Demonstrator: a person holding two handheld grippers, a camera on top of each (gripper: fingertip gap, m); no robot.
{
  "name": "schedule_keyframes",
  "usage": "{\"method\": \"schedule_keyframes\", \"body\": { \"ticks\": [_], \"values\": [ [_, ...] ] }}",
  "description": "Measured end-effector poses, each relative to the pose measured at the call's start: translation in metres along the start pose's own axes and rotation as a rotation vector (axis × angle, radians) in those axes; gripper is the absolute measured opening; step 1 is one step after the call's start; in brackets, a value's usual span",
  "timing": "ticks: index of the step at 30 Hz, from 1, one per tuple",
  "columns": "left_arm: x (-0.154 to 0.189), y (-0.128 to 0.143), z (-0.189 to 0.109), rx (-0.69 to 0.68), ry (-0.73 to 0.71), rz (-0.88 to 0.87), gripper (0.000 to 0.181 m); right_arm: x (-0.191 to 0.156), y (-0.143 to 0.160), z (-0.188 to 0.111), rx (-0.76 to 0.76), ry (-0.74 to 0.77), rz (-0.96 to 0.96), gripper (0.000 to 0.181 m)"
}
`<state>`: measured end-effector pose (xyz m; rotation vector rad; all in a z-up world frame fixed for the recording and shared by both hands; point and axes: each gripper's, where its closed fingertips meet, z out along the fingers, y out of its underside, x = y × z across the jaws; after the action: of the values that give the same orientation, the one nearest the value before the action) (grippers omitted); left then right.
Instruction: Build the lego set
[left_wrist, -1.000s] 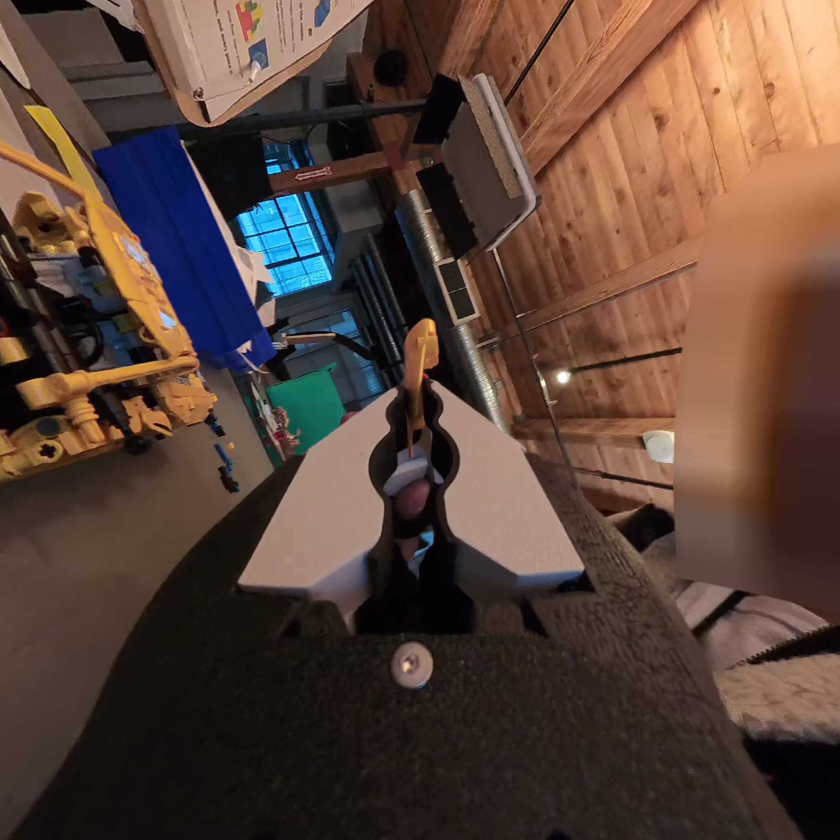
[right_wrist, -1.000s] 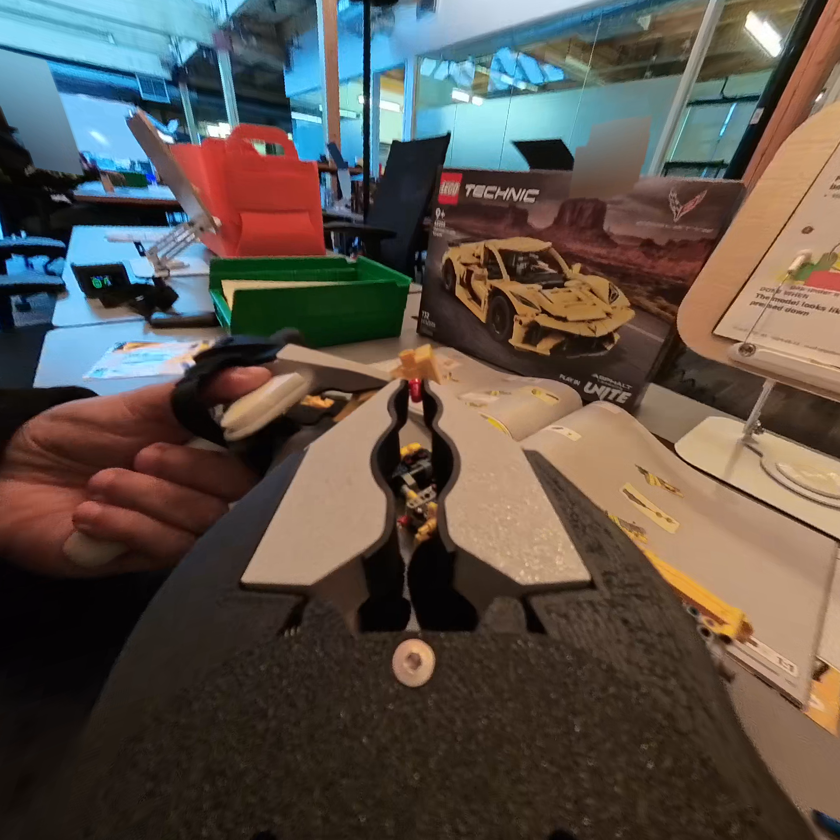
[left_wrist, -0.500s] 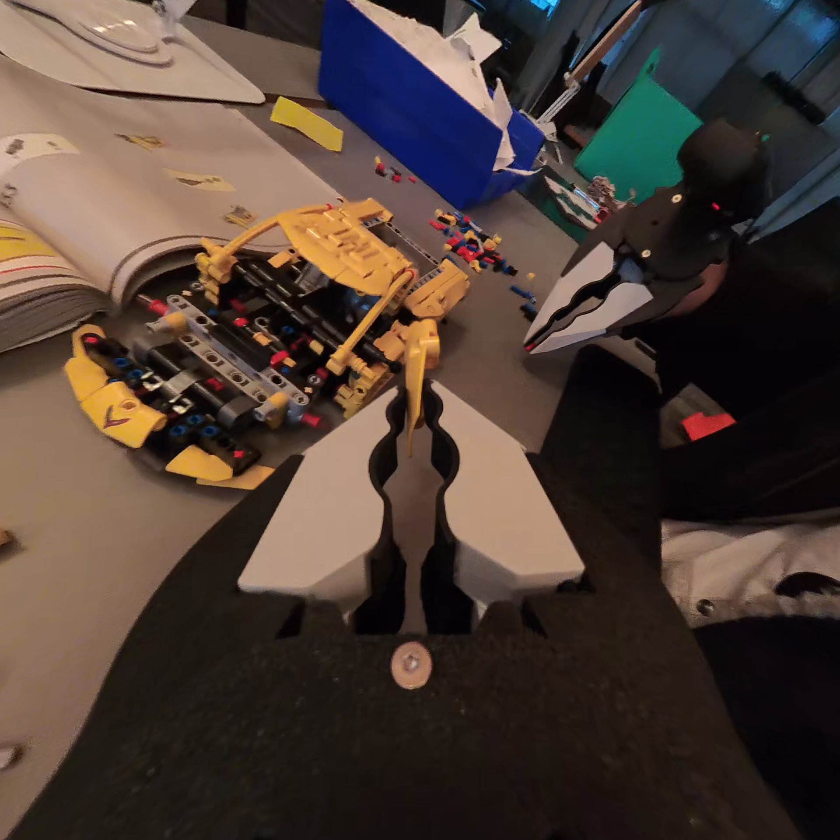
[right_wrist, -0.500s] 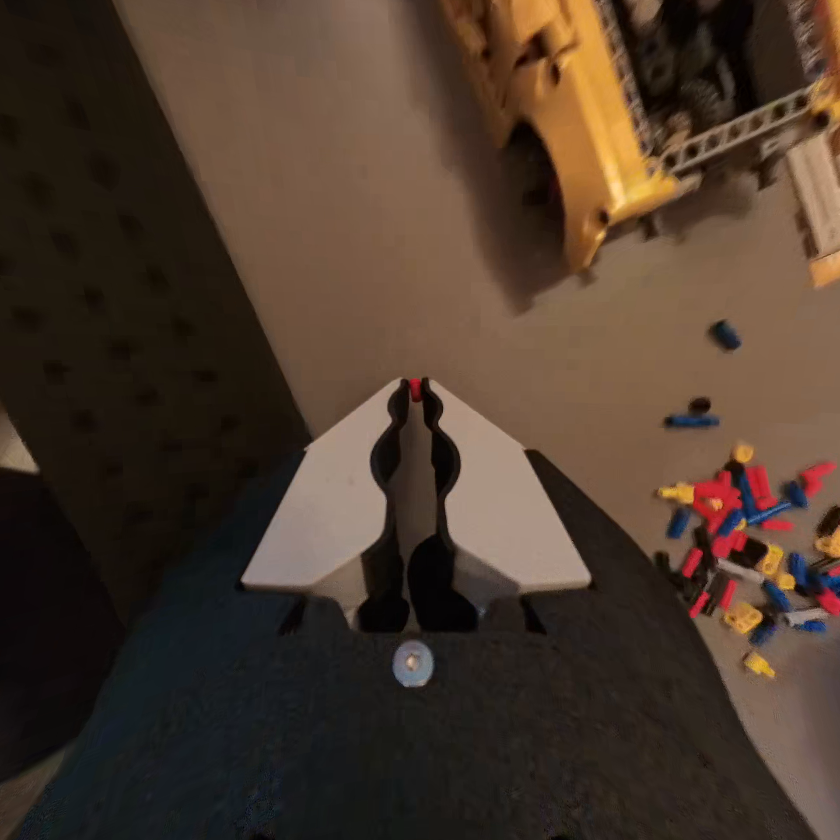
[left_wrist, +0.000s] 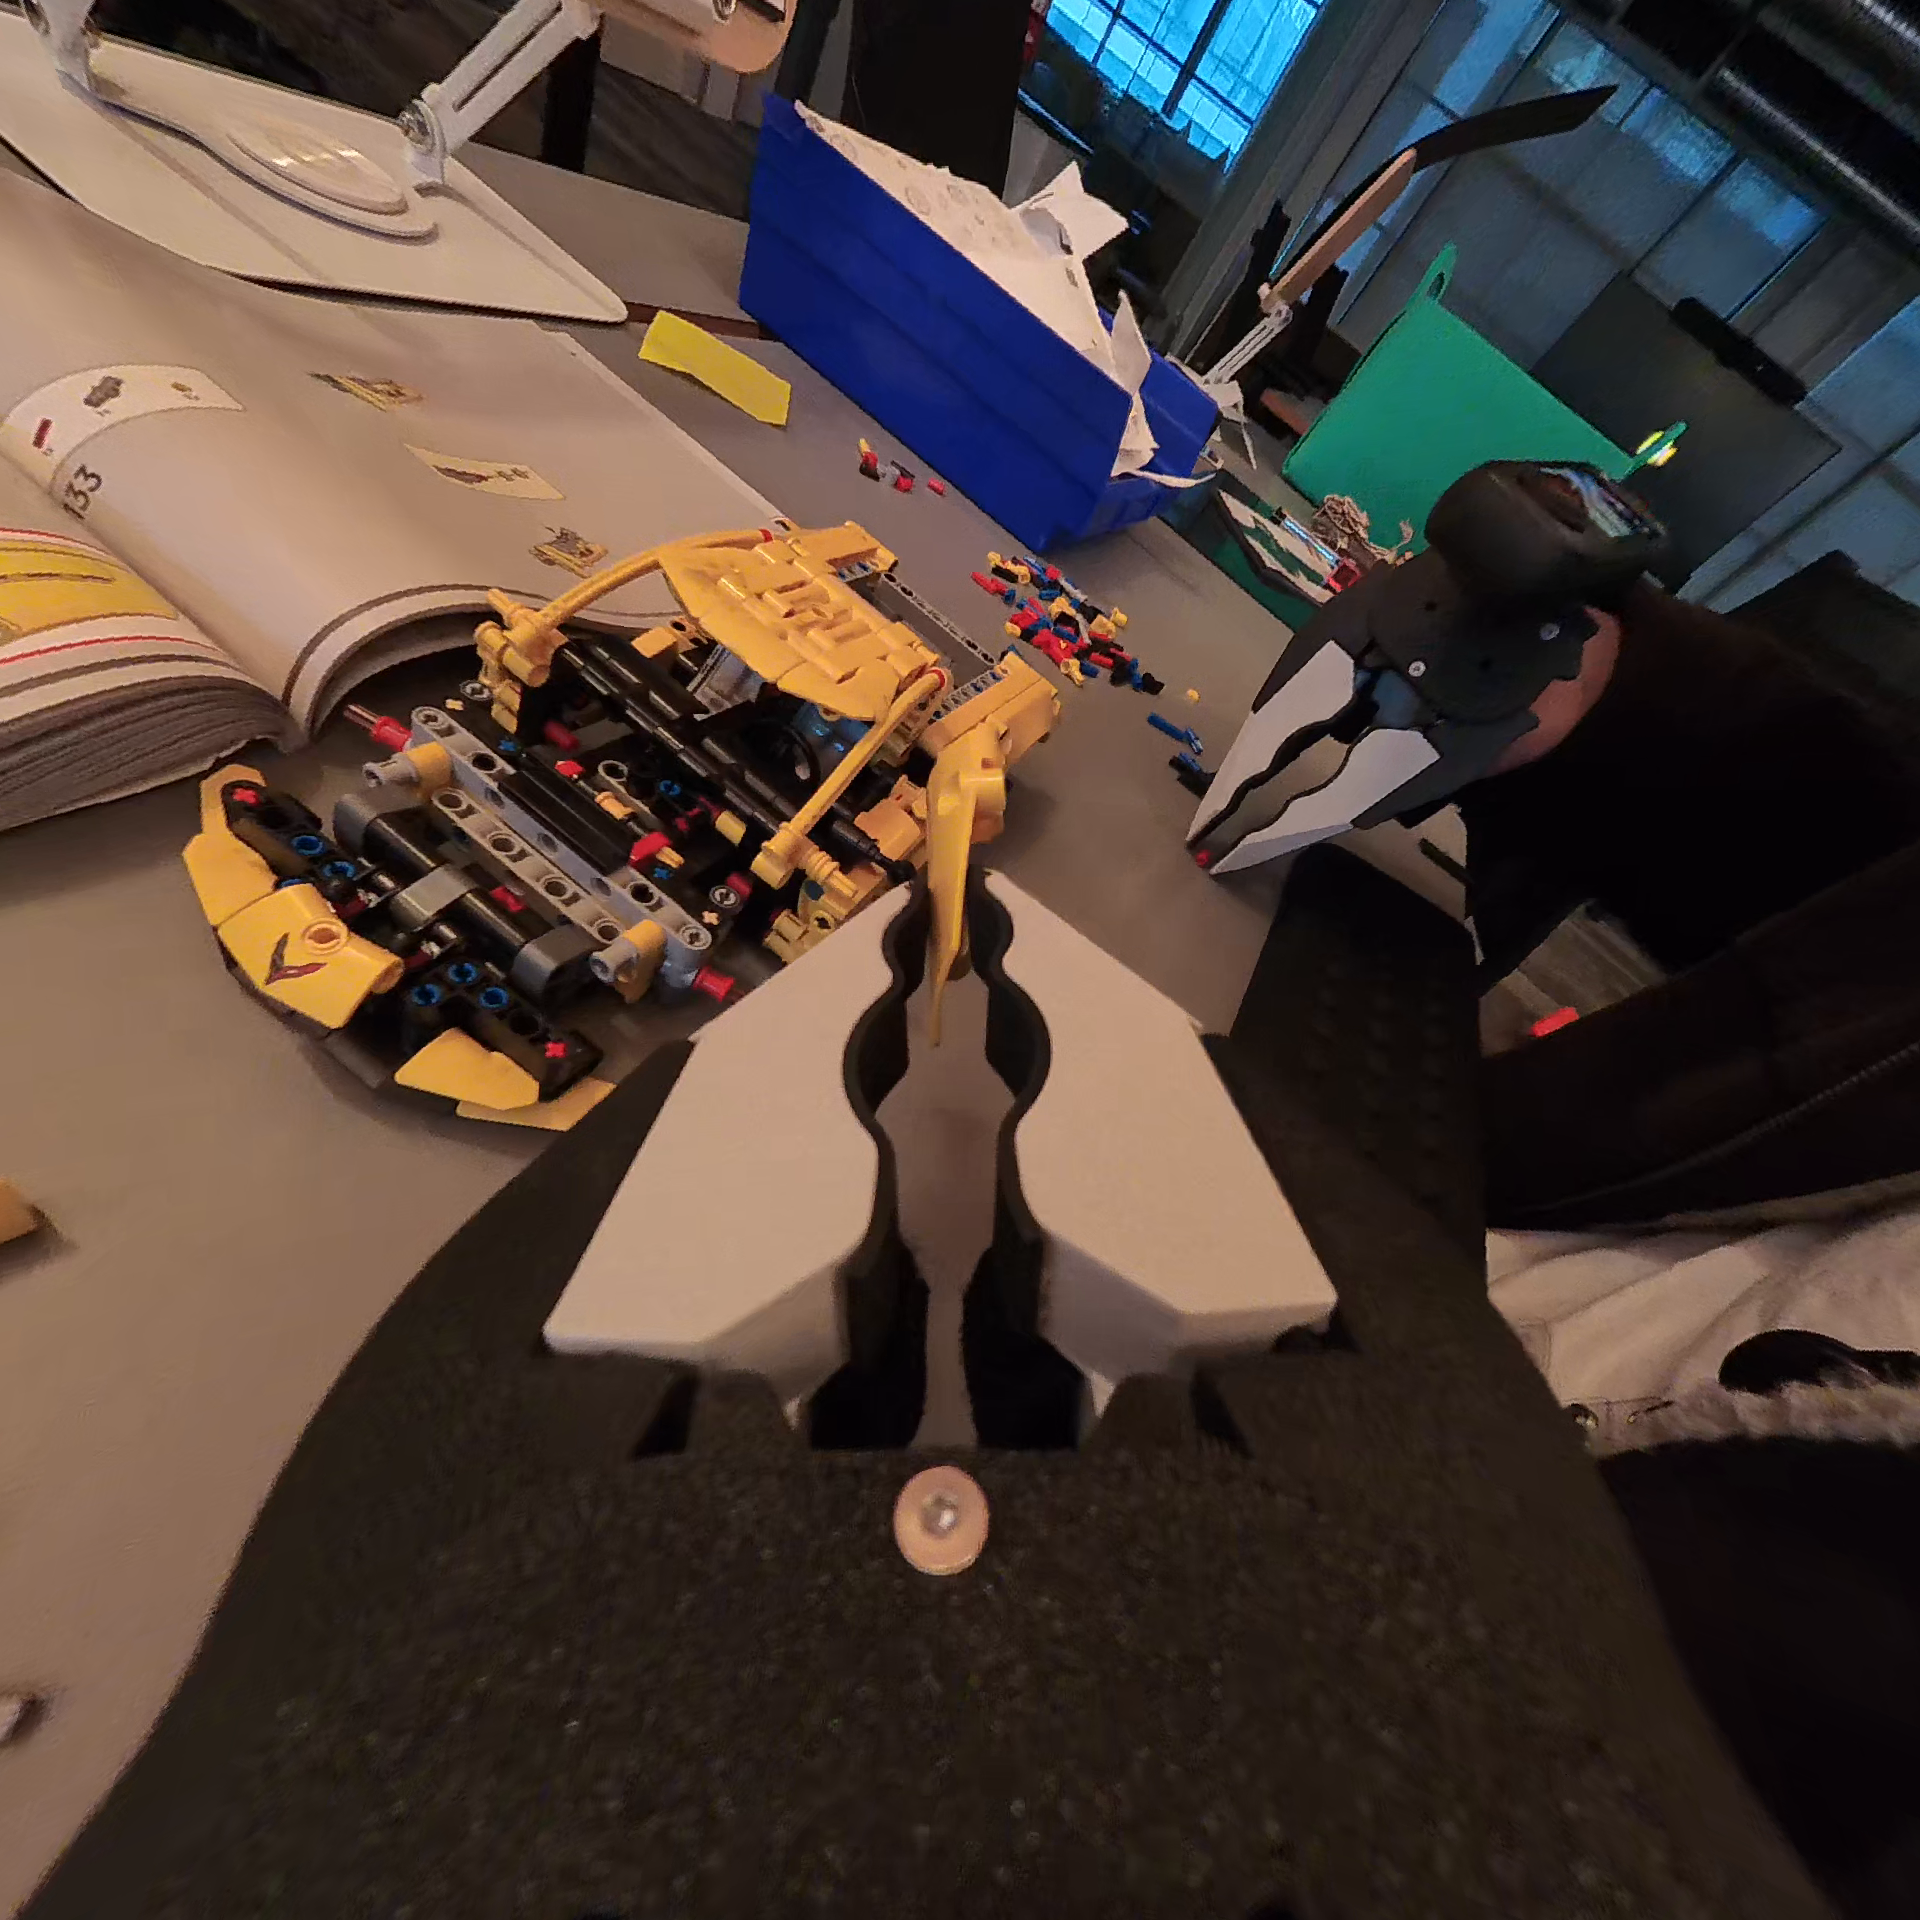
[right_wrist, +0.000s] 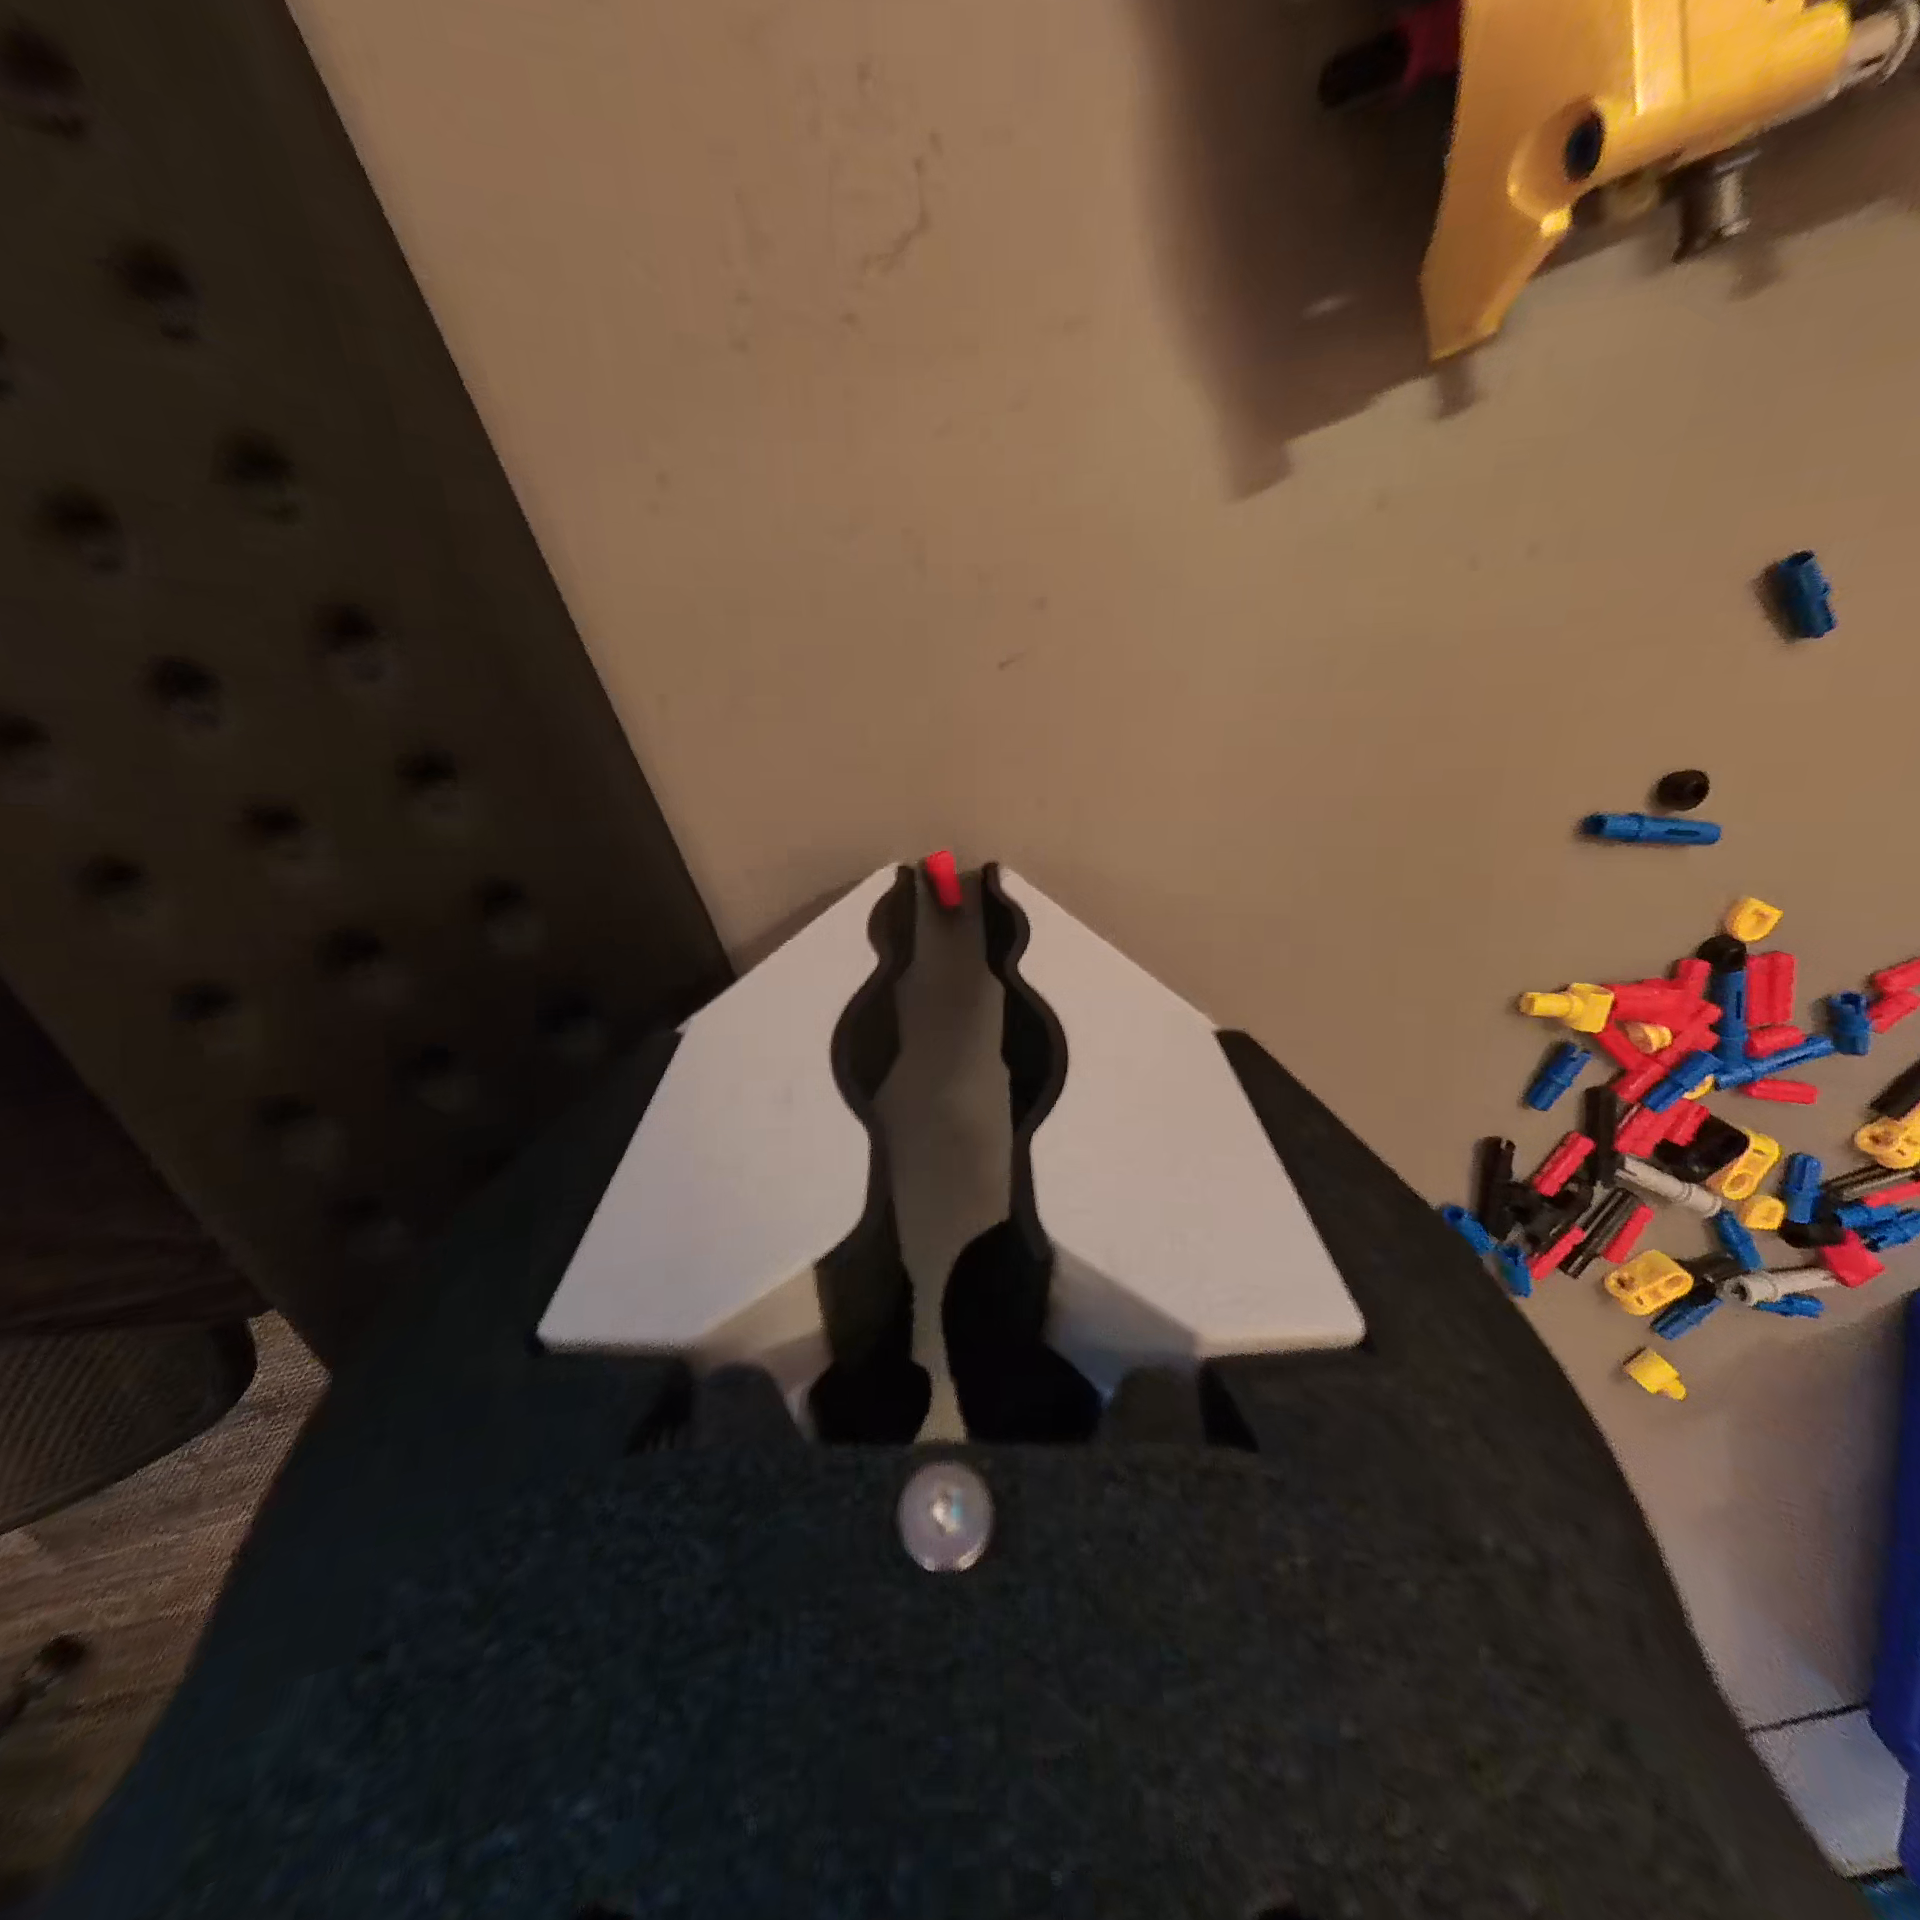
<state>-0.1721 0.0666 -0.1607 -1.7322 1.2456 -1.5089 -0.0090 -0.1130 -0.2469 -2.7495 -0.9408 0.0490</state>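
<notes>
The half-built yellow and black car model (left_wrist: 623, 790) lies on the grey table (left_wrist: 156, 1195), just beside the open instruction booklet (left_wrist: 260, 540). Your left gripper (left_wrist: 948, 883) is pinching a curved yellow panel piece (left_wrist: 961, 831) at its tips, held close to the model's near corner. Your right gripper (right_wrist: 943, 873) points down at the table with a small red pin (right_wrist: 941, 881) between its tips; the jaws are slightly parted, and you cannot tell whether they grip it. A scatter of loose pins (right_wrist: 1704, 1132) lies to its right, and a blue bin (left_wrist: 935, 312) stands beyond the model.
</notes>
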Motion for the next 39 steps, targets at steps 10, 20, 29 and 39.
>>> {"method": "schedule_keyframes", "body": {
  "ticks": [10,20,29,39],
  "values": [
    [0.003,0.002,0.002,-0.016,-0.009,0.042,0.007,-0.001,0.001,0.0,-0.072,-0.022,-0.092,0.008],
    [0.019,-0.002,0.005,0.011,0.079,-0.015,0.007,0.01,-0.08,-0.022,0.289,-0.006,-0.031,0.004],
    [0.058,-0.016,0.007,0.097,0.287,-0.086,0.007,-0.001,-0.248,-0.109,1.293,-0.355,0.433,0.004],
    [0.053,-0.023,0.001,0.145,0.247,-0.042,0.007,-0.016,-0.253,-0.099,1.288,-0.498,0.5,0.004]
  ]
}}
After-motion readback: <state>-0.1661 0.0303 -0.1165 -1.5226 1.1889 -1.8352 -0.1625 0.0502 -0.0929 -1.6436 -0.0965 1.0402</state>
